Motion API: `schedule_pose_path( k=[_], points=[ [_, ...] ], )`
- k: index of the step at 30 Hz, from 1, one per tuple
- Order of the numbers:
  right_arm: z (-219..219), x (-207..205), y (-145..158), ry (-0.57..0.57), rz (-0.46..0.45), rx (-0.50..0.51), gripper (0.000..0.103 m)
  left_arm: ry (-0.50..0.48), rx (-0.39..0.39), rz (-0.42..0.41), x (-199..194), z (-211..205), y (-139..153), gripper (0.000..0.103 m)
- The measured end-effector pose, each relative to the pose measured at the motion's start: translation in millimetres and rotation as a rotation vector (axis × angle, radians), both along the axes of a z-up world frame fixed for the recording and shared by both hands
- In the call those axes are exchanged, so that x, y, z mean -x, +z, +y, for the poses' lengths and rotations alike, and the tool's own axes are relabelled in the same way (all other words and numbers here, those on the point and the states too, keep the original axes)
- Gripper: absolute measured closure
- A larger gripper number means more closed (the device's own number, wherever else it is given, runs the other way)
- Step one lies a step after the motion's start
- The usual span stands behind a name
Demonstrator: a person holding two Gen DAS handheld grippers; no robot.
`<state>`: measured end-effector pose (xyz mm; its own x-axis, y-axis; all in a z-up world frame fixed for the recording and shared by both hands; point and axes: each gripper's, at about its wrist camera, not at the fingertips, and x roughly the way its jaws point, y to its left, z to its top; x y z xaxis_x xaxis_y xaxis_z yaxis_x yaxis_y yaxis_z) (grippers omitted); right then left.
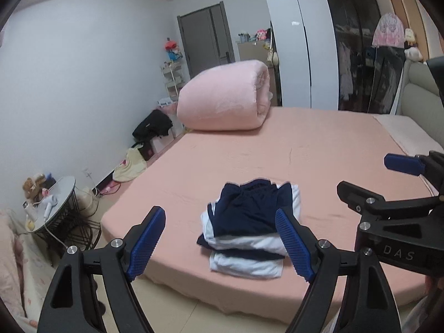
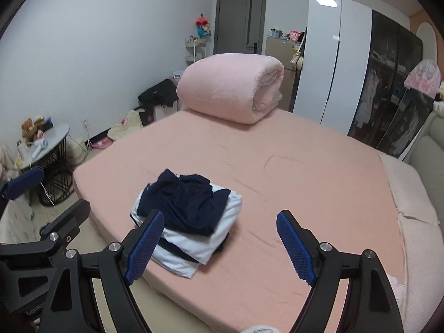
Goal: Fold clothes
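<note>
A folded pile of navy and white clothes (image 1: 247, 227) (image 2: 188, 216) lies near the front edge of the bed's pink sheet (image 1: 277, 152) (image 2: 305, 188). My left gripper (image 1: 222, 238) hangs open just short of the pile, nothing between its blue pads (image 1: 149, 238). Its right finger overlaps the pile's right side in the picture. My right gripper (image 2: 219, 236) is open too and holds nothing, its left pad (image 2: 144, 244) in front of the pile's near corner. Each gripper shows in the other's view: the right gripper (image 1: 366, 174) at the right edge, the left gripper (image 2: 50, 194) at the left.
A rolled pink duvet (image 1: 224, 97) (image 2: 230, 88) sits on the bed's far side. A round side table (image 1: 55, 194) (image 2: 52, 138) with small items stands left of the bed. Bags and clothes (image 1: 152, 127) lie along the wall. A wardrobe (image 1: 305, 50) stands behind the bed.
</note>
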<state>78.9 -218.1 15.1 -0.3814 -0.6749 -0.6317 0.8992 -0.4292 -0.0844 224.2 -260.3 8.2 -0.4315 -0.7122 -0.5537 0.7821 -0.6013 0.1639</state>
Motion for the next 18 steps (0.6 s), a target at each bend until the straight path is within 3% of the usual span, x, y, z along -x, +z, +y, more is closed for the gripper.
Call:
schedule_pose_path(
  k=[9, 18],
  points=[
    [16, -19, -6, 0.046, 0.030, -0.083, 0.020, 0.042, -0.084, -0.063, -12, 4, -17, 0.022],
    [19, -39, 8, 0.071, 0.044, -0.119, 0.020, 0.081, -0.131, -0.083, -19, 7, -12, 0.022]
  ],
)
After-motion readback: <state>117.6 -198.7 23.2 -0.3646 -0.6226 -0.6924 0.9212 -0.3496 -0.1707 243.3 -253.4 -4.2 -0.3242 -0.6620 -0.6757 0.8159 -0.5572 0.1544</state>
